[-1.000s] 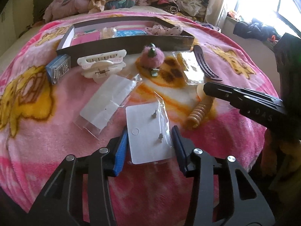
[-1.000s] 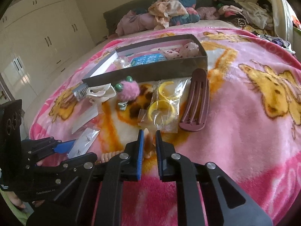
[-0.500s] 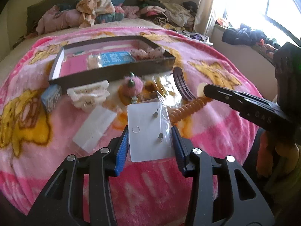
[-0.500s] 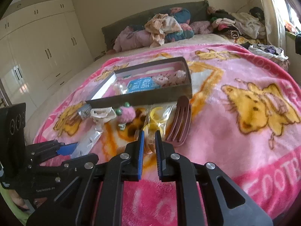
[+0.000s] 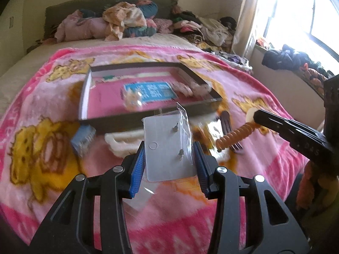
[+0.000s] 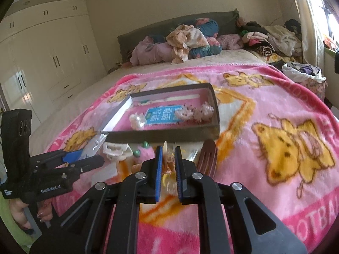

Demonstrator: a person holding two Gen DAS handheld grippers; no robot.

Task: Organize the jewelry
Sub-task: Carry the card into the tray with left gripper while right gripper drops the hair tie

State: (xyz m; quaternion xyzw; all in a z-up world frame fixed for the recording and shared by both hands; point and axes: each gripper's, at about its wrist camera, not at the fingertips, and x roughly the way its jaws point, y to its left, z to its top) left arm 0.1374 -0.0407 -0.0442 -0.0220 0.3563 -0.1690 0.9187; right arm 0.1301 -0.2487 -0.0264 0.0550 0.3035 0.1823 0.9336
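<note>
Left wrist view: the scene is read across the pink blanket, from left to right.
Left gripper: its blue pads are closed on the side edges of an earring card in a clear sleeve, which is held off the bed.
Reason for hold: the card is gripped by its edges, probably so the studs on its face are not pressed.
Box: an open dark tray is seen beyond the card, already holding a blue packet and a few small pieces; it is judged to be the card's destination.
Right gripper: a coiled orange hair tie is pinched by one end and hangs clear of the blanket.
Right wrist view: the right gripper's jaws are nearly closed, with the coil between them, the box just ahead.
Loose items: a white claw clip, a pink pompom and a brown comb are left lying before the box.
</note>
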